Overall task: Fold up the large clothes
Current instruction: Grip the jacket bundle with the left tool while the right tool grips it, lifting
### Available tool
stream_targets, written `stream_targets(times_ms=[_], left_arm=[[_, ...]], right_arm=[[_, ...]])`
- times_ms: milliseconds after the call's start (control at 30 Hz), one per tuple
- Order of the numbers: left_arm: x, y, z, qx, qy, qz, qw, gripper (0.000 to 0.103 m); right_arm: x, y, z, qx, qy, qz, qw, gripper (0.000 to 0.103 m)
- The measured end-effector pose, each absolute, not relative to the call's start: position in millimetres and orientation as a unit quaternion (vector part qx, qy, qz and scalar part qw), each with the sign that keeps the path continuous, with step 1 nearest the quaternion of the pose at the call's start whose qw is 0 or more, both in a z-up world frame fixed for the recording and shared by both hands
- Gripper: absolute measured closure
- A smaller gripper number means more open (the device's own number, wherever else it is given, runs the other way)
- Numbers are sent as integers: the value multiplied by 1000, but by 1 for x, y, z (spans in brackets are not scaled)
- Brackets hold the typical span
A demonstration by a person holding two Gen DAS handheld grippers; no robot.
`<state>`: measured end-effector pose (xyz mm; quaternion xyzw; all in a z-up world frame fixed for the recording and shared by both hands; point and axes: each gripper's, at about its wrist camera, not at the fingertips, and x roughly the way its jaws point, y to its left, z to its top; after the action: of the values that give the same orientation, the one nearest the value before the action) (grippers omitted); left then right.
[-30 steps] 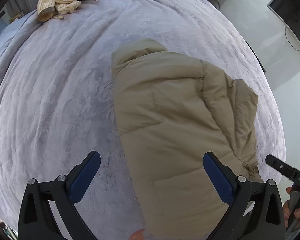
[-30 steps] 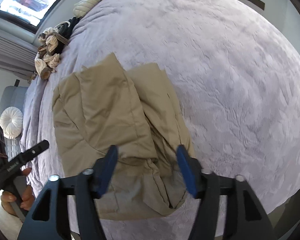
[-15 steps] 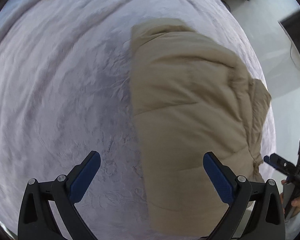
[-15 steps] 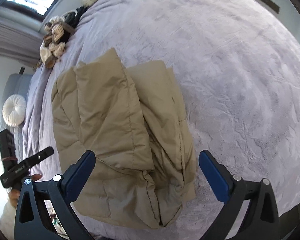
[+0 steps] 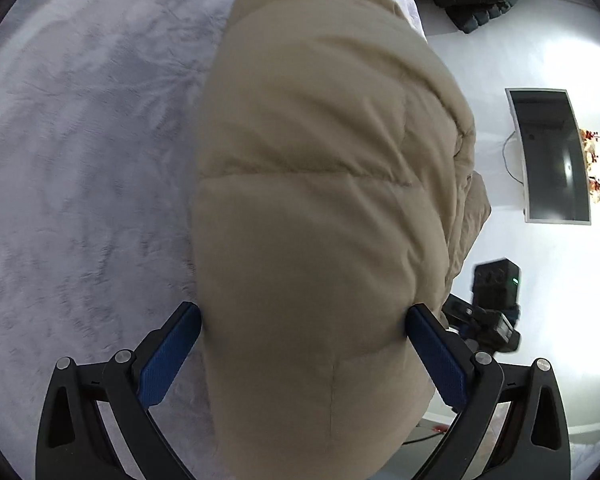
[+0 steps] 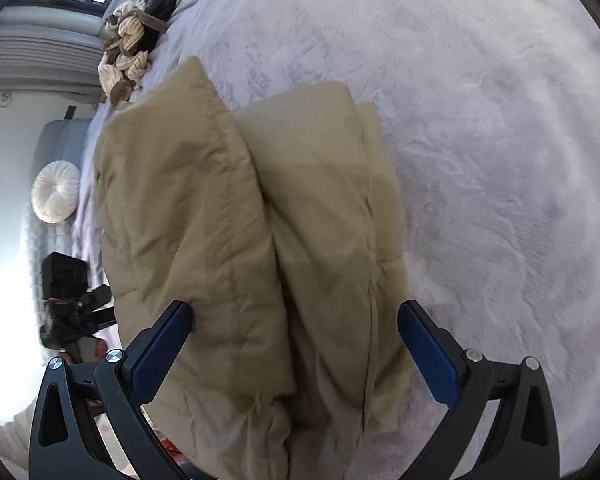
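Now both claws straddle the folded jacket

Under everything, your bed [image 6: 480,120] with its pale lilac cover fills the space beyond and beside both claws, giving a broad soft surface for the folding. On it lies the tan puffer jacket [image 6: 228,208], already doubled into a thick stack, running straight ahead of each claw from between the fingers outward. That bulk, judging by the padding, is why you want wide jaws on it.

Your right claw [image 6: 296,344] stands fully apart with the jacket's near end between the blue pads, not pressed. Your left claw [image 5: 304,344] is also spread wide around the other side of the bundle; the fabric bulges up to both pads, but nothing looks clamped. Seemingly you have them placed to catch the near edge together.

Far ahead of the right claw, a heap of cream knitwear [image 6: 128,52] waits at the bed's edge.
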<state>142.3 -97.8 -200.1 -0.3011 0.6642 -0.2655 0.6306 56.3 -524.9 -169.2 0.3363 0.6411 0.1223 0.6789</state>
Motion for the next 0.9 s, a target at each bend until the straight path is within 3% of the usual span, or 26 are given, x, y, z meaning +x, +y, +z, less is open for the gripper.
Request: stream_targets(times_ms=[467, 733, 833, 900], left_arm=[[158, -122, -253, -336, 666, -300, 594, 0], [161, -145, -252, -331, 672, -297, 592, 0], [162, -155, -247, -327, 669, -304, 594, 2], [165, -156, -245, -329, 669, -305, 593, 2]], right_arm=[[89, -529, -240, 428, 633, 217, 608, 0], [94, -521, -241, 444, 634, 206, 599, 0], [95, -511, -228, 428, 636, 215, 605, 5], [94, -503, -217, 417, 633, 228, 611, 16]])
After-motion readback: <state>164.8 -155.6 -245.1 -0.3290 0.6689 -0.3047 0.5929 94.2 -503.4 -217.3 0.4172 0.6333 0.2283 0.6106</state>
